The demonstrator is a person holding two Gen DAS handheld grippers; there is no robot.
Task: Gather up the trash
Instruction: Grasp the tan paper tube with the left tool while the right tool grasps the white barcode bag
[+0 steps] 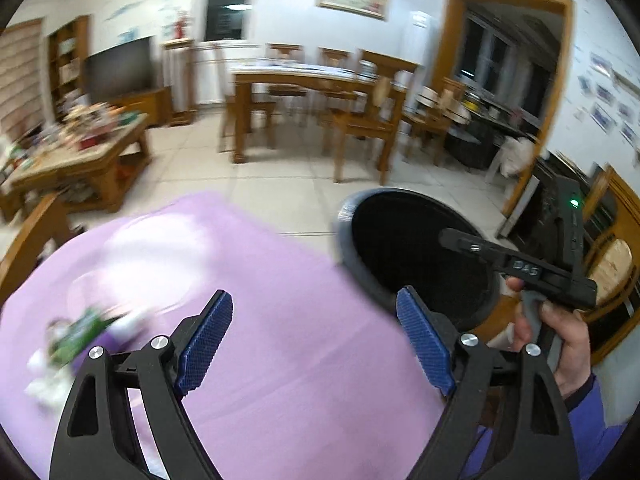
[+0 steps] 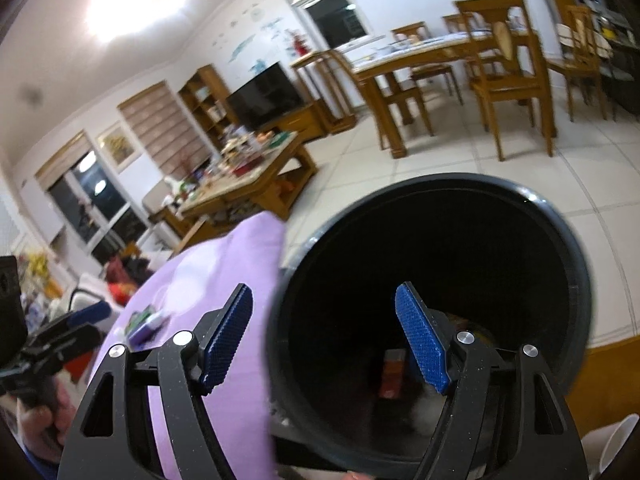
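Observation:
My left gripper (image 1: 314,300) stands open with nothing between its blue pads, above a purple cloth (image 1: 248,280). A green and white wrapper (image 1: 76,340) lies on the cloth to its lower left, blurred. My right gripper (image 2: 324,292) is open and holds nothing, hanging over the near left part of the mouth of a black round bin (image 2: 576,264). Some trash (image 2: 392,372) shows dimly at the bin's bottom. The same wrapper (image 2: 146,322) lies on the cloth (image 2: 224,280) left of the bin. The bin (image 1: 352,248) stands right of the cloth.
A hand (image 1: 560,344) holds the right gripper's handle beside the bin. Beyond are tiled floor (image 1: 280,184), a cluttered low wooden table (image 1: 80,152), a dining table with chairs (image 1: 304,80) and a doorway (image 1: 508,60). A wooden edge (image 2: 608,368) runs right of the bin.

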